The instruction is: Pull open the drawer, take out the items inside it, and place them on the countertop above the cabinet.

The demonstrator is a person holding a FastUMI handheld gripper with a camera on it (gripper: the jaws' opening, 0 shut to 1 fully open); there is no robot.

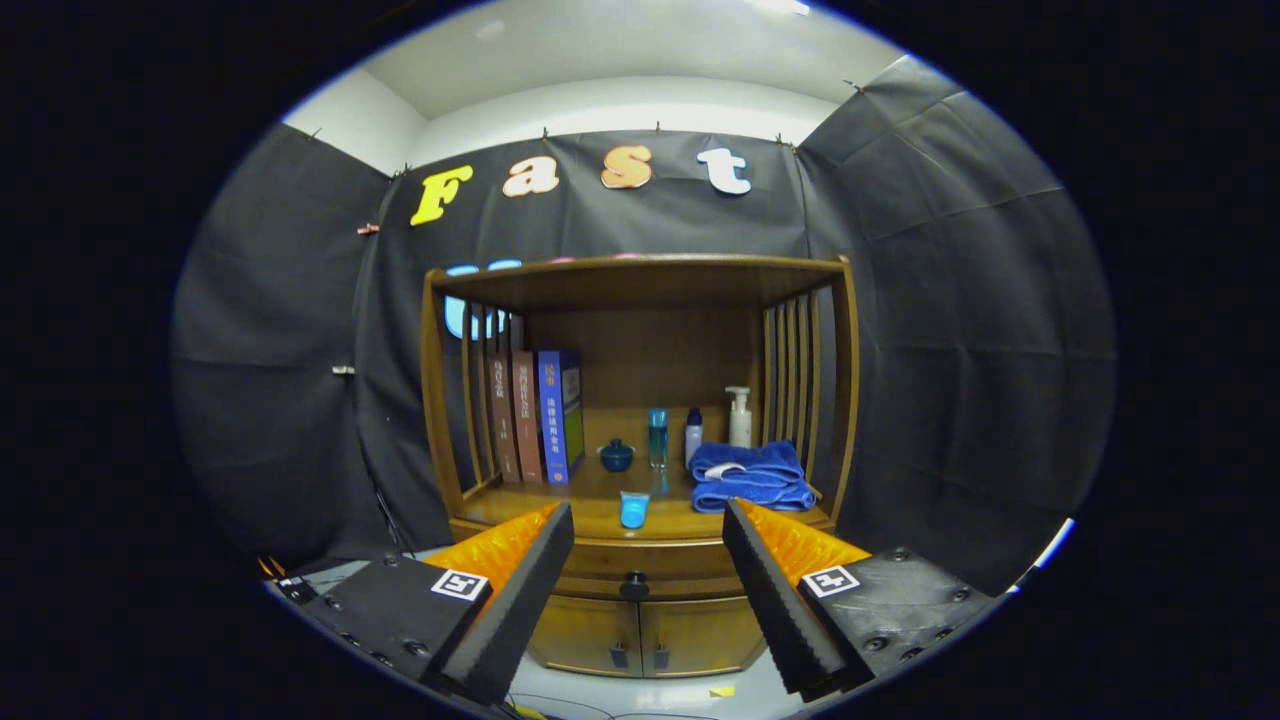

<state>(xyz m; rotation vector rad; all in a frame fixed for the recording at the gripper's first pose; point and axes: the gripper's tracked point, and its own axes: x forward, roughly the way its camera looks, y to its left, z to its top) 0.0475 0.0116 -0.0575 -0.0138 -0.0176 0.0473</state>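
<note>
A brown wooden cabinet [640, 440] stands against the black cloth wall, on a pale floor [640, 695]. Its flat wooden top, the table [560, 505], sits under a wooden roof, with thin wooden bars on the left and right sides. The front edge of the table is open and wide. The left front part of the table is bare.

Just under the table is the wooden drawer [640, 565] with a small dark round knob [634, 584]. The drawer is shut, so the things inside cannot be seen. Below it are two small wooden doors [645, 635].

The gripper [648, 560] is in front of the cabinet, apart from it. The fingers [520, 590] are spread wide and hold nothing. The knob shows between them, farther away.

On the table, at the far left, three tall books [535, 415] stand up, two brown and one blue. Near the middle sits a small round dark blue pot with a lid [616, 456]. Right of it stands a clear blue bottle [657, 438], then a small white bottle with a dark cap [693, 436], then a white pump bottle [739, 418]. A folded blue towel [752, 477] lies at the right, in front of the bottles. A small light blue tube [633, 509] stands near the front edge, in the middle.
</note>
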